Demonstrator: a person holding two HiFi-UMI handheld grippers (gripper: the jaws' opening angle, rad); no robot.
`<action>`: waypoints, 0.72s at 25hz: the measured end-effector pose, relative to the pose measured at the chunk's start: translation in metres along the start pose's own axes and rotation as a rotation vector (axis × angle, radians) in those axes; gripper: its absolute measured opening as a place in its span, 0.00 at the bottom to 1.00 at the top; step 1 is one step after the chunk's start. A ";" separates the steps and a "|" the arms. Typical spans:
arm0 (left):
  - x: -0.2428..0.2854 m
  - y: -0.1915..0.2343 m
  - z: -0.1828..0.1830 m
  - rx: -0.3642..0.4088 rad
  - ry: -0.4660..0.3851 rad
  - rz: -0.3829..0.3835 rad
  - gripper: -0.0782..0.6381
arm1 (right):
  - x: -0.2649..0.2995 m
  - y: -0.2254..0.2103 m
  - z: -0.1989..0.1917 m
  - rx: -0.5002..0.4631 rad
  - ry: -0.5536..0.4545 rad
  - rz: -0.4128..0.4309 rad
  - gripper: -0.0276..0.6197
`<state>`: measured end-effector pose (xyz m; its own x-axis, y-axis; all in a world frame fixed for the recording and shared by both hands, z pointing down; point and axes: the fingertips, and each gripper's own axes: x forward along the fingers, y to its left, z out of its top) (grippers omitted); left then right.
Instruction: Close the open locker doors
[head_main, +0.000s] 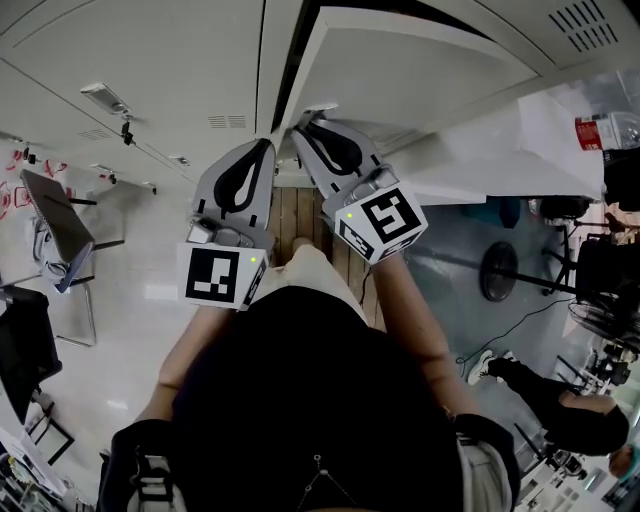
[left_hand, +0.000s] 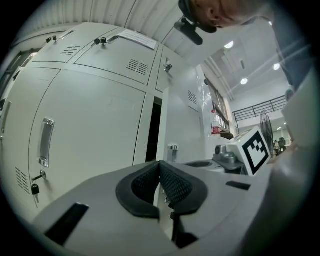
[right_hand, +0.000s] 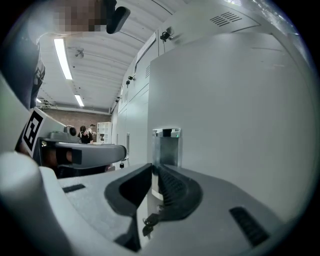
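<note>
Two grey hand-held grippers, both with jaws pressed together on nothing: left gripper (left_hand: 159, 164) before the dark gap (left_hand: 153, 130), right gripper (right_hand: 152, 169) near the chrome recessed handle (right_hand: 166, 145) of the pale grey metal locker door (right_hand: 240, 105). Likely to skid off that smooth face if pushed aslant; could nip the left tips in the narrowing gap. Standing ajar, long axis upright, handle edge angled out toward the person, hinges presumably at right.
</note>
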<state>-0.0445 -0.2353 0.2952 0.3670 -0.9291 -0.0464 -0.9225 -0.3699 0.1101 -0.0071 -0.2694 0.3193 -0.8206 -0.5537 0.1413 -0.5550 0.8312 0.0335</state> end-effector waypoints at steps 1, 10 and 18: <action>0.001 0.001 0.000 -0.001 0.000 -0.001 0.11 | 0.002 -0.001 0.000 -0.001 0.000 -0.005 0.11; 0.013 0.014 -0.002 -0.010 0.008 -0.008 0.11 | 0.017 -0.014 0.002 0.000 -0.005 -0.070 0.10; 0.022 0.022 -0.005 -0.023 0.015 -0.015 0.11 | 0.029 -0.025 0.002 0.002 -0.002 -0.137 0.10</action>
<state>-0.0559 -0.2635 0.3015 0.3825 -0.9234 -0.0338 -0.9140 -0.3834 0.1325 -0.0178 -0.3064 0.3203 -0.7372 -0.6623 0.1334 -0.6624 0.7474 0.0502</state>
